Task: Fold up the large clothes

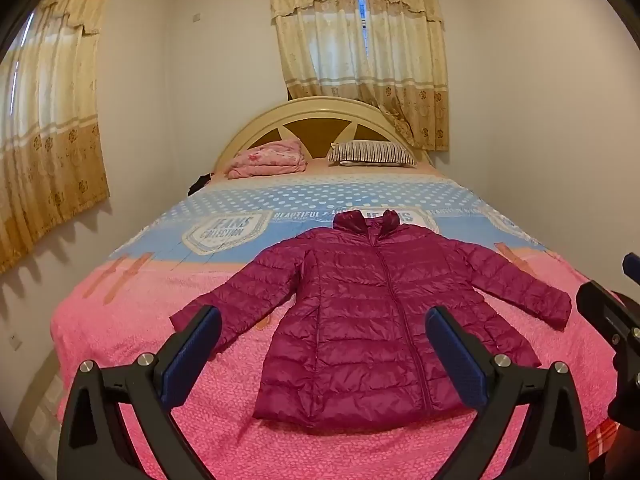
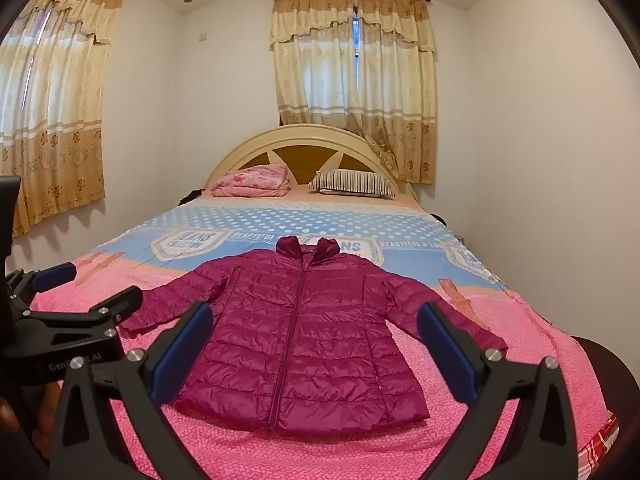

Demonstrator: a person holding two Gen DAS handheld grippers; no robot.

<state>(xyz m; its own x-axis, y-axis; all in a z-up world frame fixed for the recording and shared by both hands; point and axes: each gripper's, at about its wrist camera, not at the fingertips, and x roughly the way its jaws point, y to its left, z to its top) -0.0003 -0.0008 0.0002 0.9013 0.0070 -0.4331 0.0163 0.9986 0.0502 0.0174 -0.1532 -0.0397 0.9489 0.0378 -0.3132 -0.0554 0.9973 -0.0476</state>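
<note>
Left wrist view: a magenta quilted puffer jacket is laid flat, front up, on the near pink part of the bedspread, zipped shut, sleeves spread outward, collar toward the headboard. Its shiny fabric is stitched in horizontal padded bands. Beyond the jacket's collar the fuzzy pink spread gives way to blue cloth with white dots and printed badges. Farther beyond the jacket, a folded pink blanket and a striped pillow are seen below the arched cream headboard. The left gripper is held above the jacket's hem, its jaws spread wide, blue pads clear of the fabric. The right gripper is likewise spread apart over the jacket, apparently touching nothing. Gold patterned curtains hang behind the headboard.
</note>
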